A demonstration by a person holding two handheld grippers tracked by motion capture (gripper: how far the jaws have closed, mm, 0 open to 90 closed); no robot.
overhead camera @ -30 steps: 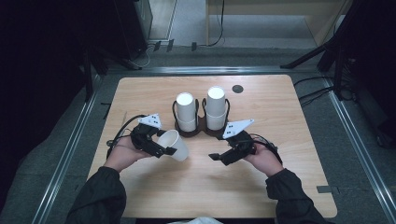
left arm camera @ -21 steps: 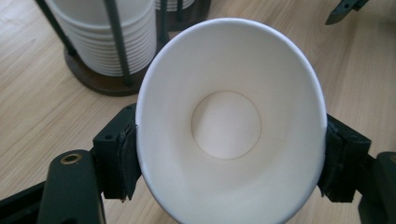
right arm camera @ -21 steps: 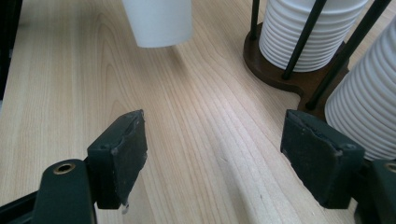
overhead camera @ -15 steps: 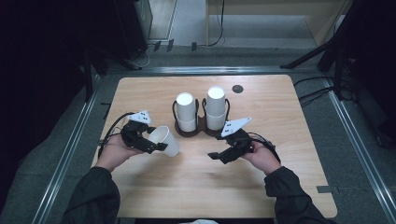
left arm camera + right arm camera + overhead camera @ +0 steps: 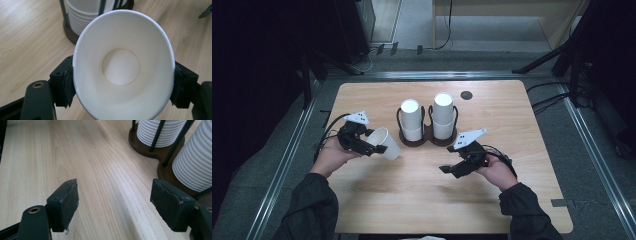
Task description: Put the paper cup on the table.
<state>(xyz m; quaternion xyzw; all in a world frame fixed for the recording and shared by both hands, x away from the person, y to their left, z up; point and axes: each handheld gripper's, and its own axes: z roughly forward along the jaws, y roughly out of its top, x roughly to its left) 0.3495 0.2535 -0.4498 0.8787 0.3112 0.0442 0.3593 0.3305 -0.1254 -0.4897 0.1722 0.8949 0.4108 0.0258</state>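
Note:
A white paper cup (image 5: 385, 144) lies tilted on its side in my left gripper (image 5: 374, 145), left of the cup holder and above the table. In the left gripper view the cup's mouth (image 5: 122, 67) faces the camera, and the left gripper (image 5: 122, 86) is shut on it, both pads pressing its rim out of round. My right gripper (image 5: 450, 170) hovers low over the table in front of the holder, open. Nothing sits between its pads in the right gripper view, where the right gripper (image 5: 115, 202) looks along bare wood.
A dark two-post holder (image 5: 427, 141) at the table's middle carries two stacks of white cups, a shorter one (image 5: 411, 120) and a taller one (image 5: 443, 116). A small black disc (image 5: 466, 95) lies behind them. The wooden table (image 5: 412, 200) has metal rails at either side.
My left hand has carried the cup leftward and a little farther back, away from the holder. The right hand has stayed where it was.

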